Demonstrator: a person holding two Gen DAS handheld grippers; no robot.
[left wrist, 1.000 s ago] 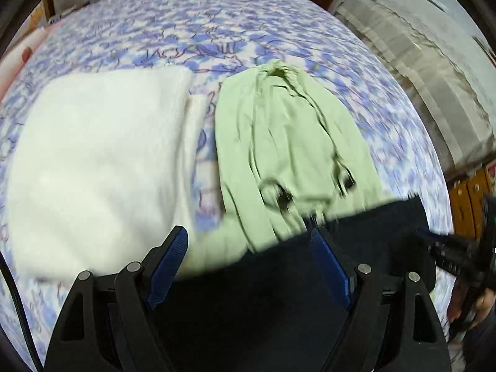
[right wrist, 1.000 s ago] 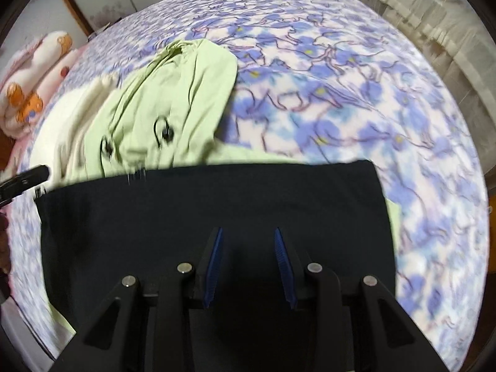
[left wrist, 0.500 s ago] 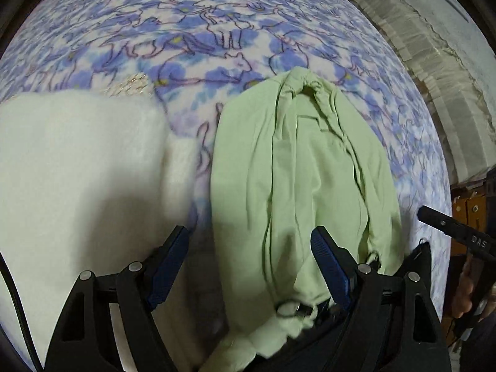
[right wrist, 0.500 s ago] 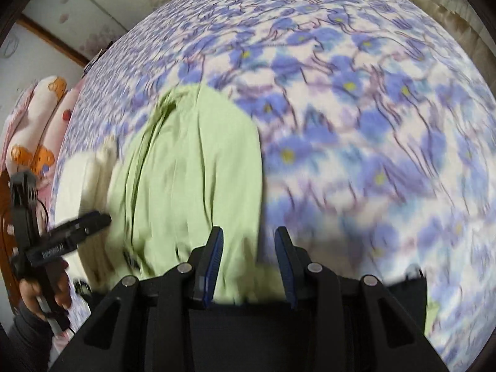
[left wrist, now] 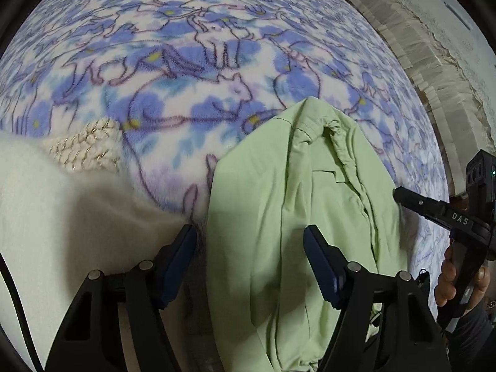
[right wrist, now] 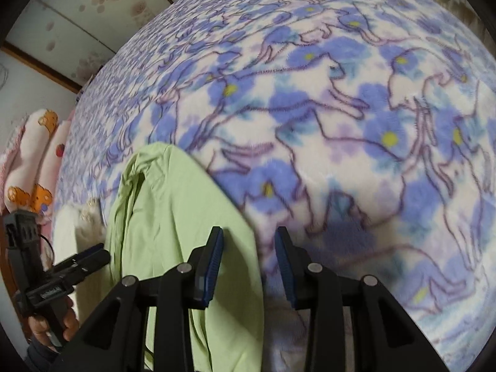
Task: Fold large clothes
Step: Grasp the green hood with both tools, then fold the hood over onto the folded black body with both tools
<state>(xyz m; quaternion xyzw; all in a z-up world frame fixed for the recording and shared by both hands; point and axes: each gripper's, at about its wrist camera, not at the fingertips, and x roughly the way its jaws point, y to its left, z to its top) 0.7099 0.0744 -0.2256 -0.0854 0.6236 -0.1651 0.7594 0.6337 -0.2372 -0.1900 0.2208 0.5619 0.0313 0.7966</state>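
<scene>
Two garments on the bed (left wrist: 217, 71): one green jacket (left wrist: 279, 217), one white sweater (left wrist: 46, 210); left claw (left wrist: 249, 260) and right claw (right wrist: 249, 262) both spread, pinching nothing.

Pale green cotton garment (left wrist: 297, 204); fluffy white knitted sweater (left wrist: 46, 204); fleece bed blanket (right wrist: 356, 117) patterned with blue flowers and purple-outlined cats.

Both your wrist cameras look forward and down from close above the bed (left wrist: 217, 62); your left view sits leftward, your right rightward, and both share the green garment (left wrist: 279, 217).
</scene>
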